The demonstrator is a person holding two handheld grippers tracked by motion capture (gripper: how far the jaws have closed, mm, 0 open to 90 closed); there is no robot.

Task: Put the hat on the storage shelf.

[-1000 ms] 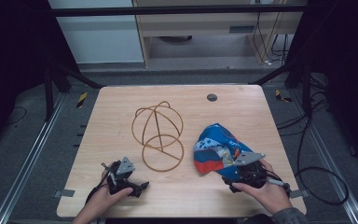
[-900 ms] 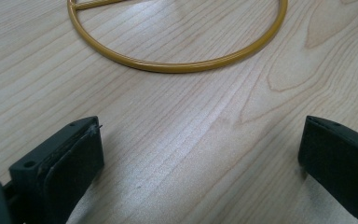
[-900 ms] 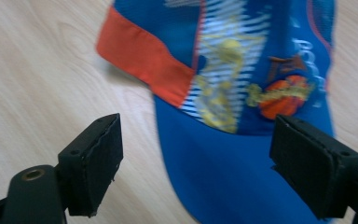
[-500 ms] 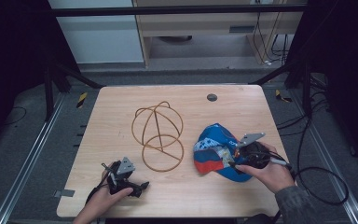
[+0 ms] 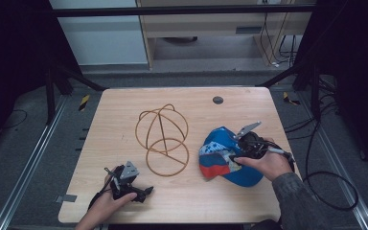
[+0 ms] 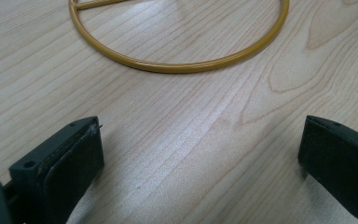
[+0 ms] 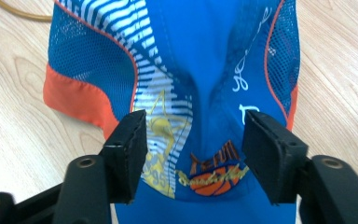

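Since a second ago the right tool (image 5: 239,146) has advanced over the cap (image 7: 177,79) near the counter's right edge, jaws half-open astride soft, light fabric; pinch the crown ridge. Left tool (image 5: 141,191) rests wide open, empty.

Parted right gripper (image 7: 193,154) over blue cap (image 7: 205,60)

my black jaws over a bright blue cap (image 7: 205,56) with orange trim, white stripes, blue mesh panels and orange-yellow lettering, golden-yellow wire stand (image 5: 163,136), pale wood-grain table (image 5: 124,105), small dark disc (image 5: 217,100)
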